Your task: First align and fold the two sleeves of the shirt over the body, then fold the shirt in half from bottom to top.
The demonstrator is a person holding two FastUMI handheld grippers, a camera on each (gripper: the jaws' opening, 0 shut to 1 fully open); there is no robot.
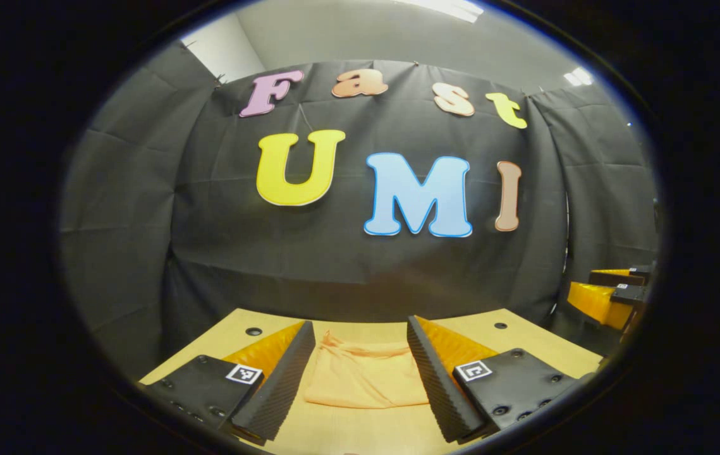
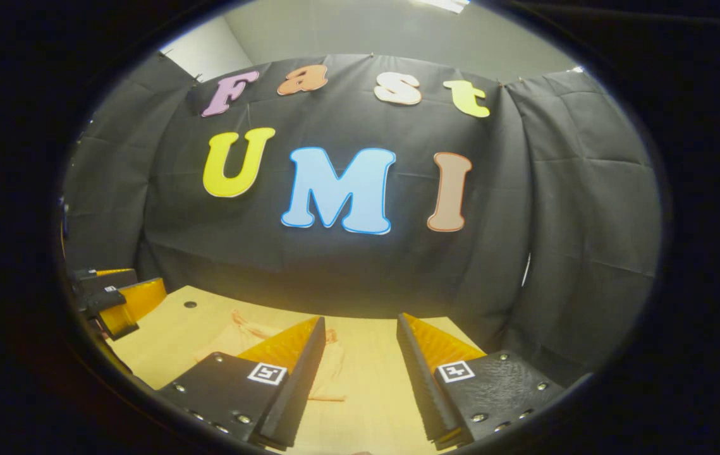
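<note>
Peach shirt [image 1: 365,379] folded flat on the wooden table [image 1: 524,338], ahead between the wide-open, empty left gripper [image 1: 361,379] fingers, its near edge cut off, partly hidden behind the right gripper [image 2: 360,373], likewise spread wide, holding nothing, its fingers partly cut off.

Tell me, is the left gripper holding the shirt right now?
No, the left gripper is open above the table, the shirt lying loose between its fingers.
</note>
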